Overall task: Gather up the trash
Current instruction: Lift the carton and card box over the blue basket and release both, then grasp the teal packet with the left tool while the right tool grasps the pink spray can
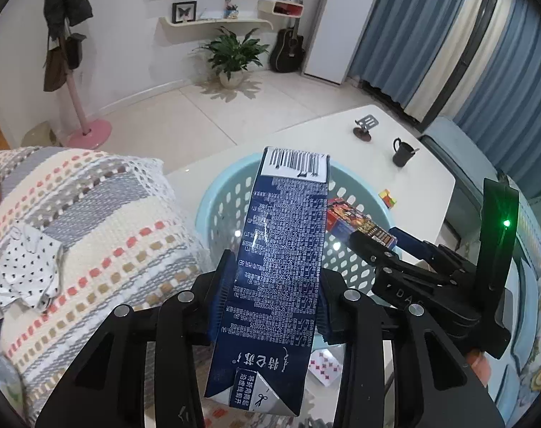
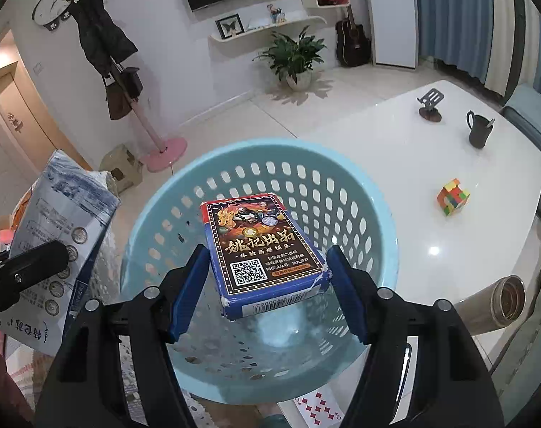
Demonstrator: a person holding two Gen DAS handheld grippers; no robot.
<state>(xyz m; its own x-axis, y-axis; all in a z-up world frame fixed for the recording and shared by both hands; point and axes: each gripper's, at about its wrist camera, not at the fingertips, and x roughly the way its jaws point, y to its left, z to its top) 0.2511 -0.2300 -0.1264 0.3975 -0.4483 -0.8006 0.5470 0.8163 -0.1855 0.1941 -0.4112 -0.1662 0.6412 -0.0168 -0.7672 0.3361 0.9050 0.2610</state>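
My left gripper is shut on a dark blue milk carton, held lengthwise by the near rim of a light blue perforated basket. My right gripper holds a blue playing-card box above the basket's opening; its jaws stand slightly apart from the box's sides, and whether they still grip it is unclear. The carton also shows at the left of the right wrist view. The card box and the right gripper show in the left wrist view.
The basket stands on a white table with a Rubik's cube, black mug, phone stand, steel flask and a loose playing card. A patterned blanket lies to the left.
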